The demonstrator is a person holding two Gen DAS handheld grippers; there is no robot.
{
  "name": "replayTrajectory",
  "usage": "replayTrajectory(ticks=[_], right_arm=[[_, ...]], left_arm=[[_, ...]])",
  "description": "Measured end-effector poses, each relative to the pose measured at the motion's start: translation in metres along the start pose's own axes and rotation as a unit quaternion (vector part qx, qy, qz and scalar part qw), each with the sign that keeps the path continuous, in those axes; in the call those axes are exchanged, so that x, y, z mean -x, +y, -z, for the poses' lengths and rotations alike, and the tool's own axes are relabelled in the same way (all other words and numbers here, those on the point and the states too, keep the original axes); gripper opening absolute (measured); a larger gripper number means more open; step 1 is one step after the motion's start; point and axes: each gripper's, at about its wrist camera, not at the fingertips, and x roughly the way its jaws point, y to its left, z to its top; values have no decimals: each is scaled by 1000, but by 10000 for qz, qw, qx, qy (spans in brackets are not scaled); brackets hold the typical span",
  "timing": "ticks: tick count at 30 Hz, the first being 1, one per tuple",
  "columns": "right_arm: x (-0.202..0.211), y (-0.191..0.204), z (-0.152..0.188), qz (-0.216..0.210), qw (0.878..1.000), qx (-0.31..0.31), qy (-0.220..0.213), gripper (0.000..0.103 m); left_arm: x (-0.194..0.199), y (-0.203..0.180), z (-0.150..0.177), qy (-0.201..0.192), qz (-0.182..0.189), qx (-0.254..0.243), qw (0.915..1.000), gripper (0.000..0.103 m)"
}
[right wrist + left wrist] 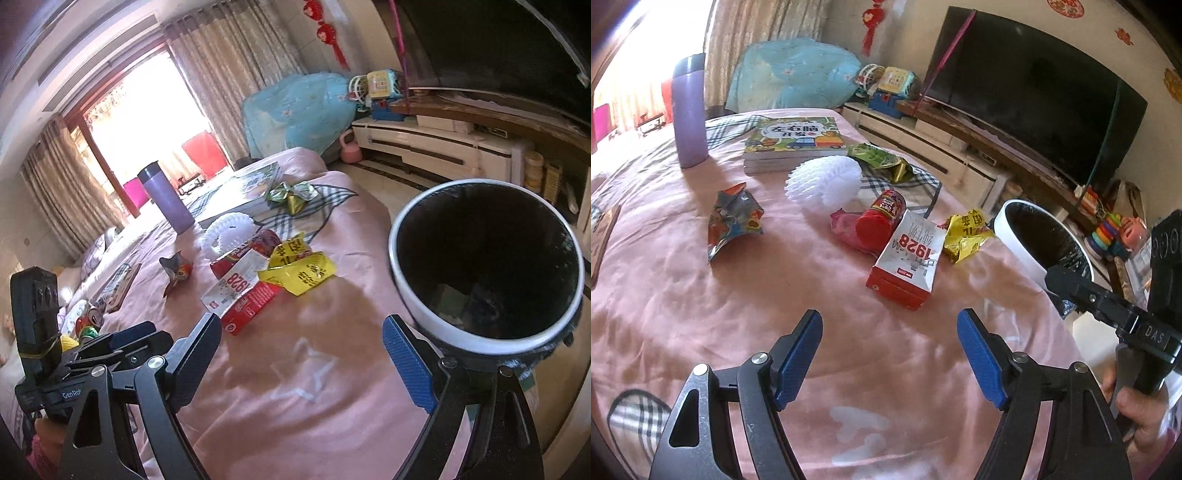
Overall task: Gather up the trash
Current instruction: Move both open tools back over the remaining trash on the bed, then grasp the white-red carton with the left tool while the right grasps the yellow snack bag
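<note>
Trash litters the pink bed (701, 295): a red-and-white carton (905, 266), yellow wrapper (964, 236), red can (882, 218) and crumpled packet (733, 221). The white bin (417, 291) stands beside the bed; only the right view shows scraps inside. Left tool (890, 354) and right tool (301, 362) both hover spread and empty. A television (1034, 99) stands opposite.

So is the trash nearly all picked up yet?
Not yet. The bin seems to hold a few scraps, hard to tell. Both grippers, left and right, are open and empty. The carton, yellow wrapper, red can and green wrapper lie on the bed.
</note>
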Motion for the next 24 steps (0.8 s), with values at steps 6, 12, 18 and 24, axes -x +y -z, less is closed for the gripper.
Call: replayTrajectory(ticks=[6,12,18,24], right_arm=[[-18,1,-10,-51,9999,71,104,90],[-34,-2,-23,-152,9997,99,183,87],[-59,-2,-35,-278,9988,140,377,68],[-81,-10,-33,-197,9978,76,622,34]], left_arm=[[-26,4,-13,195,16,-223,9996,75],[-48,-1,-27,279,-42,-320,9991,75],[-71,-7,-35,266,-113,-486,9984,75],[-86,-11,-38,317,-14,-565,9979,53]])
